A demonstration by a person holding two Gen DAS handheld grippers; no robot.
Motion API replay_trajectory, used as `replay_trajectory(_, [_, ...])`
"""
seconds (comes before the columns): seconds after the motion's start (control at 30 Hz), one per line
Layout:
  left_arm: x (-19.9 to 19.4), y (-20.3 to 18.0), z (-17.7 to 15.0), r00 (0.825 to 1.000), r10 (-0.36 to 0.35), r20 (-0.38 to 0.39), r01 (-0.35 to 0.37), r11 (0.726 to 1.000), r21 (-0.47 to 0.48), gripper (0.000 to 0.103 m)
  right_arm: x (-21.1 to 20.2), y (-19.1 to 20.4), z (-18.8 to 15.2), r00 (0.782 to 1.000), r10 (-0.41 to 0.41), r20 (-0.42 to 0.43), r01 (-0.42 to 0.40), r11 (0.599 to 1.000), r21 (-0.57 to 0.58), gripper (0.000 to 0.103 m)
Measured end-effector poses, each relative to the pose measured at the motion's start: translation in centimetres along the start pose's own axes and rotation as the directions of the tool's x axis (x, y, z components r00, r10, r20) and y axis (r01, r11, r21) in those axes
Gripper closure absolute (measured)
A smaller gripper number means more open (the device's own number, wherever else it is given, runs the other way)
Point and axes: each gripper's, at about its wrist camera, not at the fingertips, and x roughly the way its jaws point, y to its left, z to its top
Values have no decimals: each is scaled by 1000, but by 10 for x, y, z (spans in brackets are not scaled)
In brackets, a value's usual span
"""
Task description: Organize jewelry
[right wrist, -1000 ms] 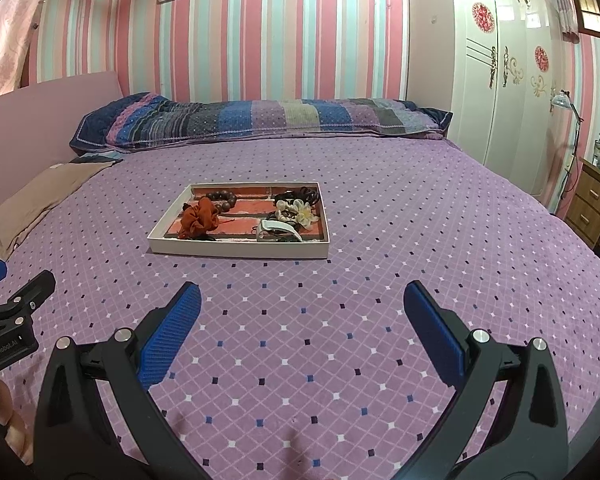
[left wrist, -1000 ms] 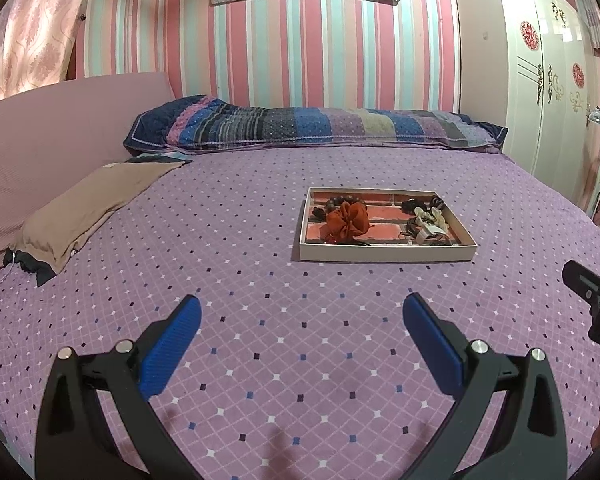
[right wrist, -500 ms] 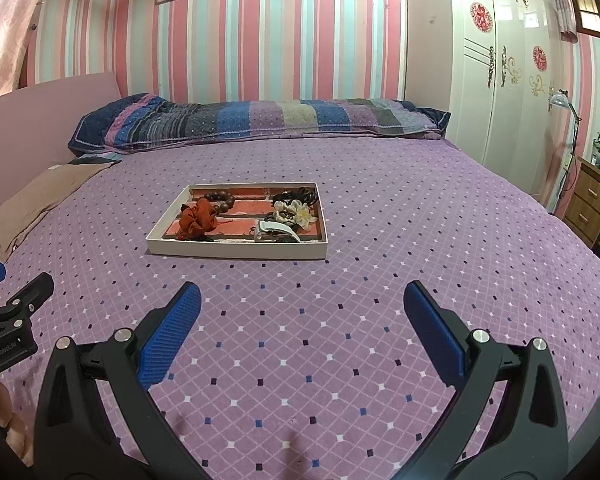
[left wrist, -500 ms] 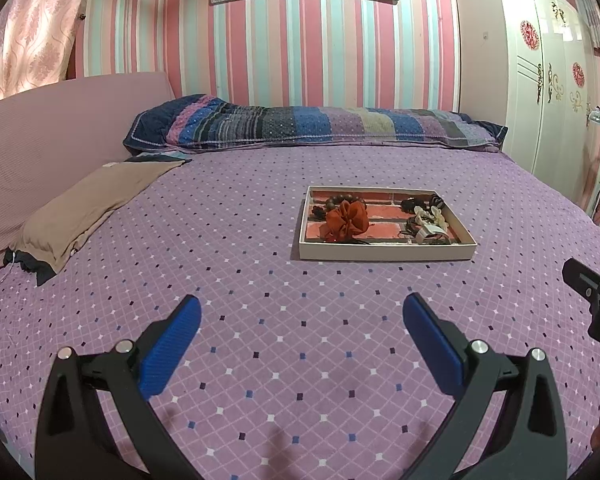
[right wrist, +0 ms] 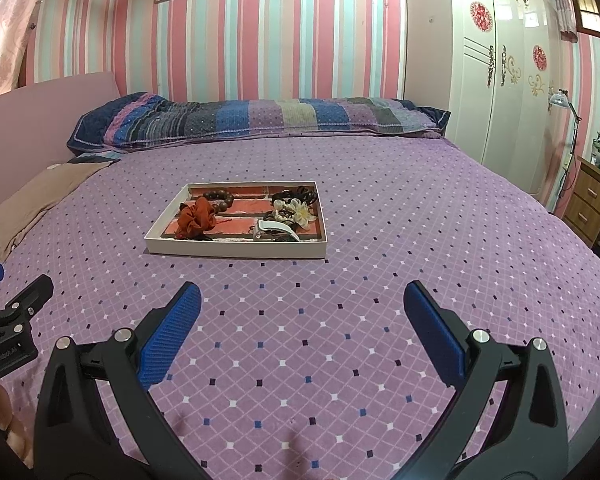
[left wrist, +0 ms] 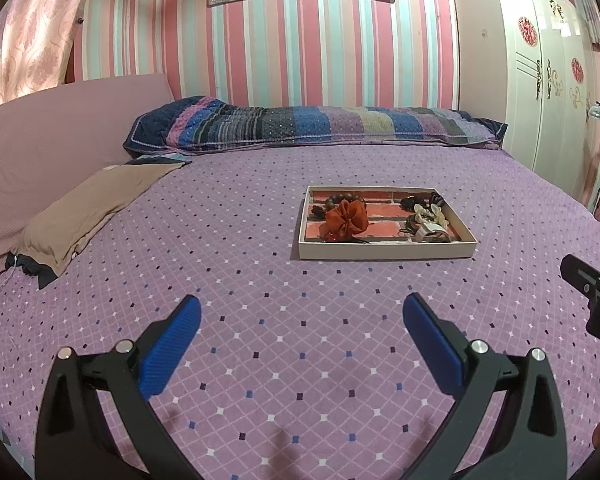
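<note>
A shallow cream tray with a brick-pattern floor lies on the purple bedspread. In it are an orange scrunchie, a brown bead bracelet, a cream flower hair piece, a white clip and dark hair ties. My left gripper is open and empty, well short of the tray. My right gripper is open and empty, also short of it.
A striped bolster lies along the striped wall. A tan cloth lies at the left by the pink headboard. A white wardrobe and a wooden drawer unit stand to the right of the bed.
Both grippers stay open and almost still. The right wrist view has shifted slightly, so the tray sits a little farther left.
</note>
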Motion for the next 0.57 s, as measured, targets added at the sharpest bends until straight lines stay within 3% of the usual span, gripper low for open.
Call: replay_trajectory(0.57, [2,0,-1,1000,23,-13,-23,1000,8,4,6,-2,-3,1000,-8,-2,8,1000,0,4])
